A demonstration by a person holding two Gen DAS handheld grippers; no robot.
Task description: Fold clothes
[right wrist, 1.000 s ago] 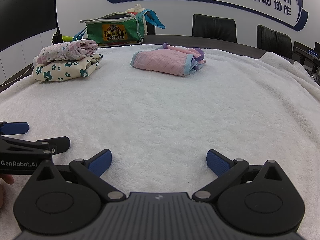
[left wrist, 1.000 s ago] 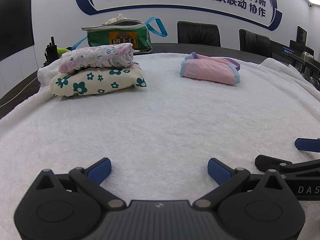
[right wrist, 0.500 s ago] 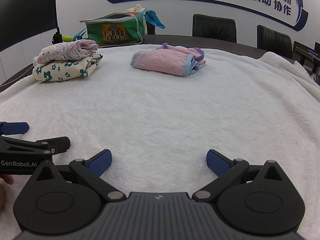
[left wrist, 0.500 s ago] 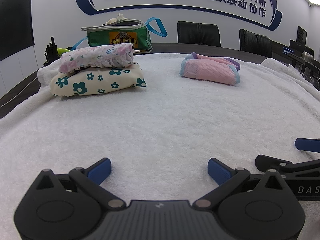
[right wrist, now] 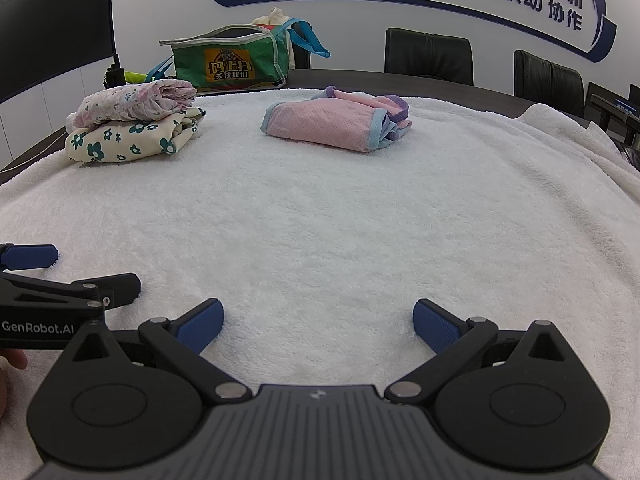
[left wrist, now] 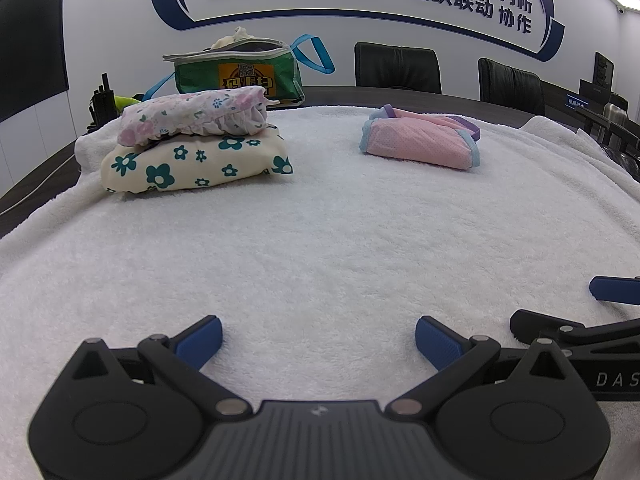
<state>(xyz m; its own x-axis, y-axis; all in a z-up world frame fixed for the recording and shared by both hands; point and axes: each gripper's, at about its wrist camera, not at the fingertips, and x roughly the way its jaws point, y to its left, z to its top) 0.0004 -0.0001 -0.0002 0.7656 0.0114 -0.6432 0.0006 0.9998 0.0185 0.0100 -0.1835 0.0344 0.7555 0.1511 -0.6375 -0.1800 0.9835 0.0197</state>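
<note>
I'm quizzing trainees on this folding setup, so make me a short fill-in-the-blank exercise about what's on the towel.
1. The pale pink floral garment lies on top of the cream garment with ____ flowers.
2. Behind that stack stands a ____ bag.
3. Both grippers' jaws stand ____.

Missing words: green; green; open

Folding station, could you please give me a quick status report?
Left gripper and right gripper open, empty, low over white towel. Pink garment folded; floral pile stacked. Nothing in the way.
</note>
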